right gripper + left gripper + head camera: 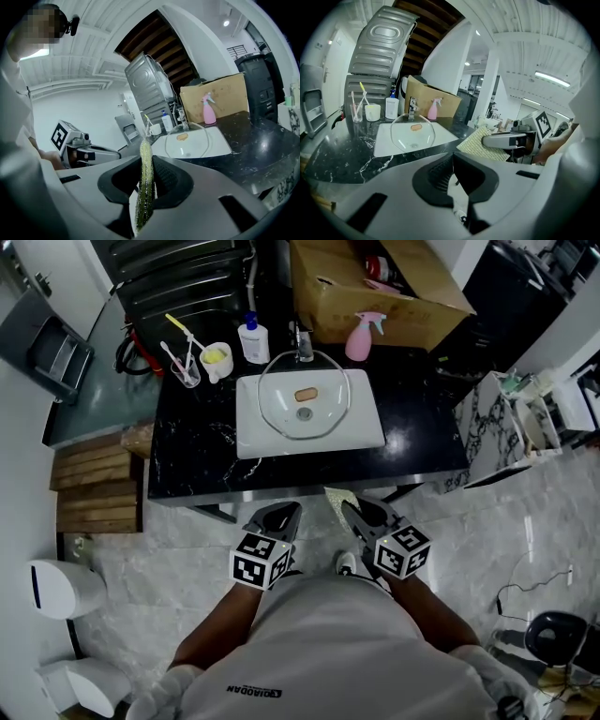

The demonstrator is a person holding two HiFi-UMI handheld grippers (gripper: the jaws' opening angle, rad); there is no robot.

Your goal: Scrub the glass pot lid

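- Glass pot lid (302, 401) stands on edge in the white sink (366, 432), mid-counter (187, 470) toward the rear edge, and leans back on the faucet (305, 341). Probably parked there so runoff falls into the basin and the front face is reachable.
- Right gripper (361, 514) clamped on the scouring pad (339, 500). Seen edge-on and upright between the jaws in the right gripper view, with most of it poking out ahead. Judged: gripped by one end to leave a free flat face for rubbing.
- Left gripper (281, 517) jaws pressed together with nothing between them. Judged: free to steady the lid.
- Both grippers hang off the counter's front edge, side by side and well apart from the lid. No contact, so scrubbing not started.
- Small orange piece (306, 394) lies in the basin by the drain, visible through the glass.
- Soap bottle (253, 338) near the rear edge left of the faucet, pink spray bottle (359, 337) right of it. Neither touched.
- Risk: lid only leans on the faucet, so a pad push could slide or tip it. Best to brace the rim first, then bring the pad flat to the glass.
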